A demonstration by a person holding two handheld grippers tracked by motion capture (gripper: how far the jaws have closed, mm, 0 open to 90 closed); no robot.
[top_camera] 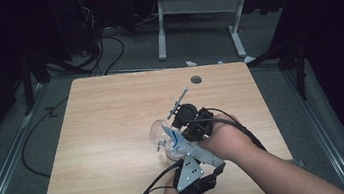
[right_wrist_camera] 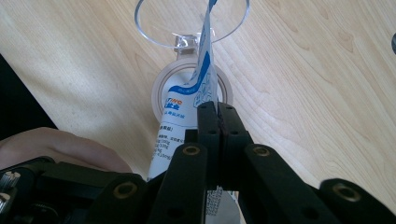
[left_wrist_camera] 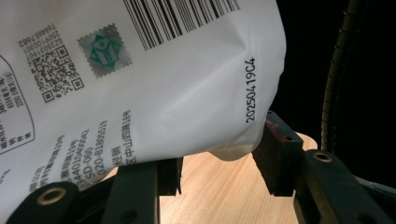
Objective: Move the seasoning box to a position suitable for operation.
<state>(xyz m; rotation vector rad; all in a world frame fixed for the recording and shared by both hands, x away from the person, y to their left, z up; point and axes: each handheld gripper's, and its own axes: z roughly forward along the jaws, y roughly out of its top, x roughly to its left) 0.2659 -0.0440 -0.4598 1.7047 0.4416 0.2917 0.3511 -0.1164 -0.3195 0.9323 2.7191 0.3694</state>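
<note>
the right gripper (right_wrist_camera: 217,109) is pinching the soft, floppy pouch (right_wrist_camera: 187,112) by its edge; the left gripper (left_wrist_camera: 219,163) is gaping beneath its limp corner.

Dim room, lit table (top_camera: 114,135), dark surroundings, close-up pouch (left_wrist_camera: 163,84) slightly soft

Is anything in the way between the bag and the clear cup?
Nothing visible is. The bag, pinched in the right claw, hangs over the clear cup on the table, its corner already across the rim.
</note>
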